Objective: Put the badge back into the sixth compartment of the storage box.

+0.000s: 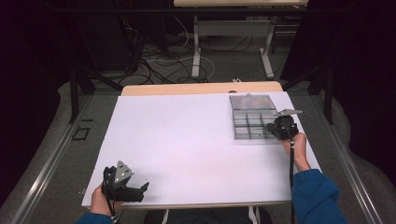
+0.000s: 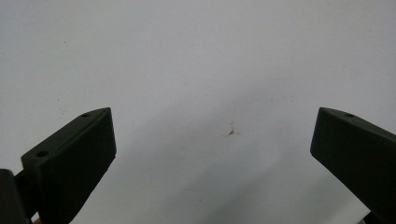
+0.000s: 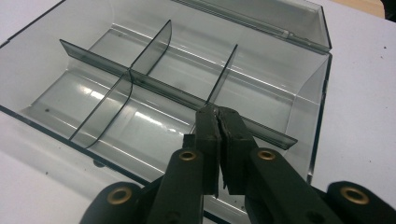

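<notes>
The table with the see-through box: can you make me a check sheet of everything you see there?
Surface: white table top, one small brown mark.
Job's things: clear organizer box at the far right, lid open, dividers inside, compartments look empty.
Clutter: nothing seen.
Grippers: right gripper shut on the long middle divider; left gripper open over bare table, near the front left corner.
Cables: one trails from each gripper; a tangle lies on the floor behind.
Surroundings: dark room, another table's legs behind.
</notes>
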`<state>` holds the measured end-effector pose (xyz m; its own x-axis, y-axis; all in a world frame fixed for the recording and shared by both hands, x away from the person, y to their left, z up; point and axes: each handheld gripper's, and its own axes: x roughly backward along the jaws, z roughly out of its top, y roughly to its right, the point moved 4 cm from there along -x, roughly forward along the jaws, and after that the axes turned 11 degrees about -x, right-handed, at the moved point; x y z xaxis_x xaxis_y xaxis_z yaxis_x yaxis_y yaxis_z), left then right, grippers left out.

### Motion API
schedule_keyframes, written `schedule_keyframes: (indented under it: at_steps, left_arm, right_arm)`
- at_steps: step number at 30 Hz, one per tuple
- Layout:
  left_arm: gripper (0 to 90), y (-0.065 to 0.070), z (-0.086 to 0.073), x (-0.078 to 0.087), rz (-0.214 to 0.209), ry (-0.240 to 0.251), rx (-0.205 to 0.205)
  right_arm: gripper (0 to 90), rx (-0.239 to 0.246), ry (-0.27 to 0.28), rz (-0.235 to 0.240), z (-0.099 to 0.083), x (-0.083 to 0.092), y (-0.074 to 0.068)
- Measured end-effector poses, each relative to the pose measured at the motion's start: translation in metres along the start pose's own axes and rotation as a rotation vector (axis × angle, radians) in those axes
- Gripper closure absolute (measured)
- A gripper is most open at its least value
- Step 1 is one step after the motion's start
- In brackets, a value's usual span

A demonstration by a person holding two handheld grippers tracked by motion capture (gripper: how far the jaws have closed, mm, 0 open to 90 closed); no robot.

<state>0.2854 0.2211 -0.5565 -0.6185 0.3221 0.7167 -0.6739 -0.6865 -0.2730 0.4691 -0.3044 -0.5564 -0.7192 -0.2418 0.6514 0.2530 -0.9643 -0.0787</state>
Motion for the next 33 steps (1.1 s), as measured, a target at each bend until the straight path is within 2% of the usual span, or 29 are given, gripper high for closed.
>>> schedule_keyframes:
  at_steps: [10, 18, 24, 29, 33]
  left_arm:
    - [0.0, 0.001, 0.0, 0.001, -0.004, 0.005, 0.007]
    - [0.0, 0.0, 0.0, 0.001, 0.002, 0.005, 0.001]
    - [0.0, 0.0, 0.0, 0.002, 0.006, 0.006, -0.003]
    - [0.0, 0.0, 0.0, 0.002, 0.008, 0.008, -0.004]
    - [0.0, 0.0, 0.0, 0.002, 0.004, 0.01, 0.006]
  right_arm:
    - [78.6, 0.0, 0.036, 0.024, 0.003, 0.022, -0.002]
    - [51.9, 0.01, 0.023, 0.099, 0.0, 0.046, -0.012]
    - [32.6, 0.028, 0.0, 0.159, -0.005, 0.058, -0.026]
    - [20.8, 0.081, -0.016, 0.212, -0.012, 0.07, -0.044]
    - [15.1, 0.121, -0.031, 0.253, -0.02, 0.077, -0.057]
